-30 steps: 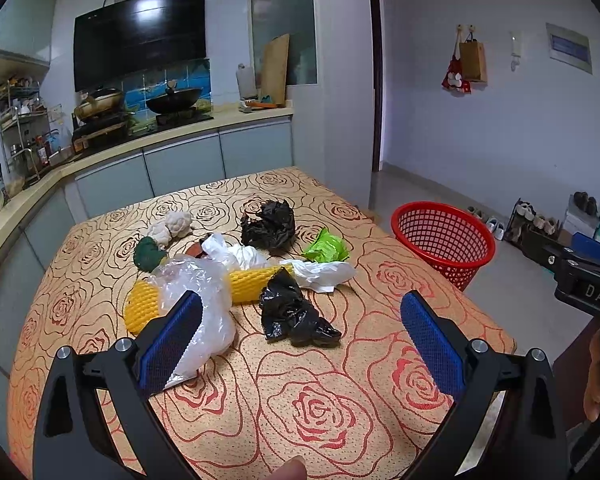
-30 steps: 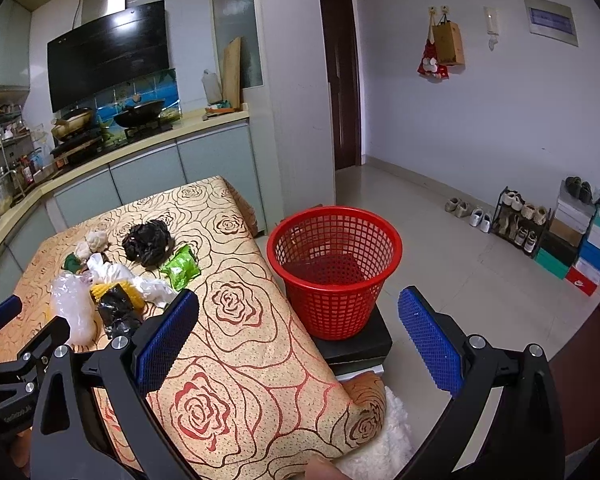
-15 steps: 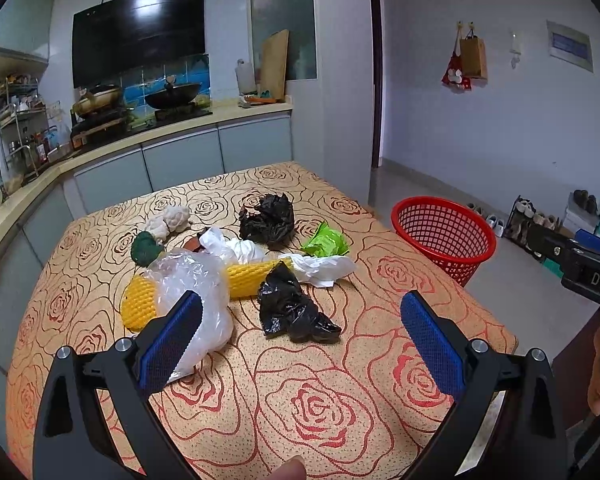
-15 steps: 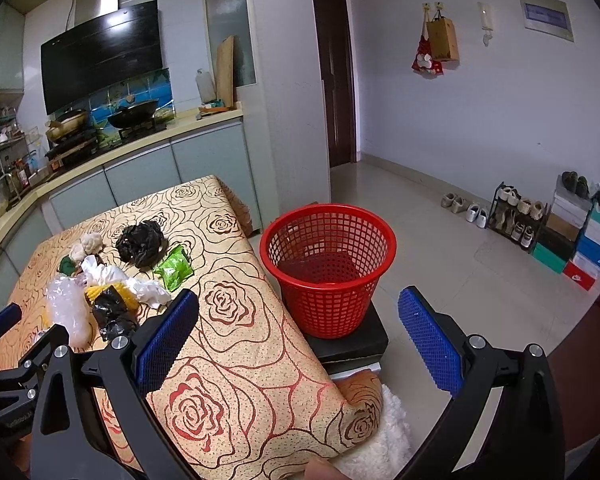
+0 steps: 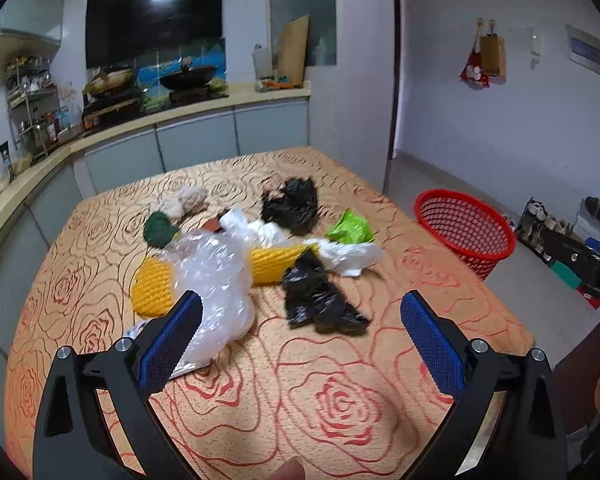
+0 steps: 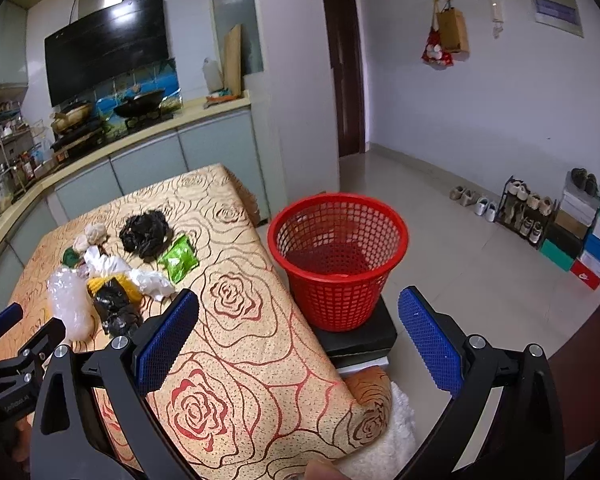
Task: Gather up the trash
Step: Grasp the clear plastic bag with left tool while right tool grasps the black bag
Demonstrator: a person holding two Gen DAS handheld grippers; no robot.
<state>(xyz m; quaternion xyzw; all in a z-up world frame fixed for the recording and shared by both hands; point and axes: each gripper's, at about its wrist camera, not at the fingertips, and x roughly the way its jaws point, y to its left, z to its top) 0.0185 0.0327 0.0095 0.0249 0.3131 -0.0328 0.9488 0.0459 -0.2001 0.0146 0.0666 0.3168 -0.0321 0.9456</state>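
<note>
1. On the table (image 5: pixel 340 400), trash lies clustered centrally: black bag (image 5: pixel 320 300), clear plastic (image 5: pixel 216 276).
2. Left gripper (image 5: pixel 296 344) and right gripper (image 6: pixel 296 344) hover with jaws spread wide, empty.
3. Red basket (image 6: pixel 338 264) stands beside the table edge, likely for short drops.

Ahead of the left gripper (image 5: pixel 300 336), crumpled trash lies clustered on the cloth: a clear plastic bag (image 5: pixel 216 280) just beyond its left finger, a black bag (image 5: pixel 316 296) between the fingers, yellow netting (image 5: pixel 156 288), white wrappers (image 5: pixel 348 256), a green packet (image 5: pixel 350 229) farther off. The empty red basket (image 6: pixel 338 256) stands upright ahead of the right gripper (image 6: pixel 298 340).
</note>
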